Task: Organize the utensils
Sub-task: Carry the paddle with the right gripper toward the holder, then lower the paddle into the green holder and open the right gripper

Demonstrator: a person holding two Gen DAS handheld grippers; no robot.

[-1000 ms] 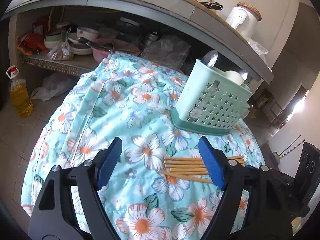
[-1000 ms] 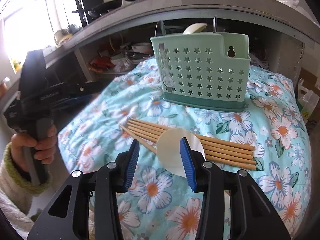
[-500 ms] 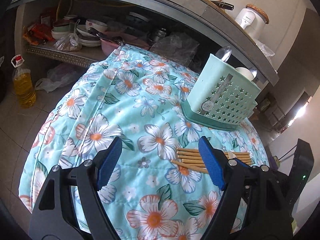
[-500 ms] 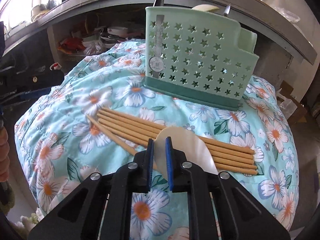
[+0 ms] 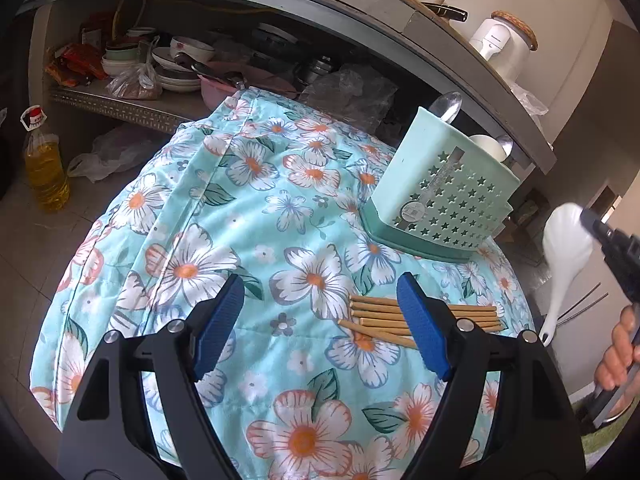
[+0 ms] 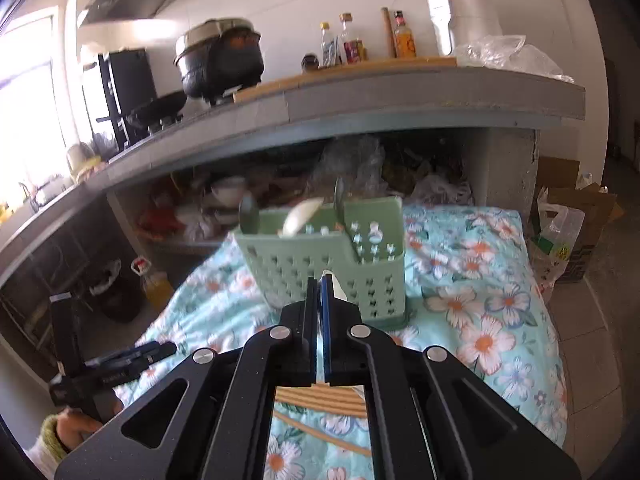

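The right gripper (image 6: 320, 280) is holding a white spoon (image 5: 566, 248) clamped between its blue pads, with its jaws pressed together on the bowl end; the log of motion shows as jaws that have just been closing onto it. In the left wrist view the spoon is hanging in the air off the right edge of the floral cloth (image 5: 248, 216), bowl uppermost in the grip and handle trailing downward, well apart from the cloth's surface. A hand (image 5: 618, 350) is gripping the tool's handle below it. The mint green utensil caddy (image 6: 332, 268) is standing upright on the cloth straight ahead of the right gripper, with spoons sticking out of its top. The wooden chopsticks (image 5: 424, 320) are lying in a loose bundle on the cloth, just in front of the caddy. The left gripper (image 5: 320, 320) is hovering over the cloth with its jaws standing wide apart and nothing between them, its right finger overlapping the chopsticks in view.
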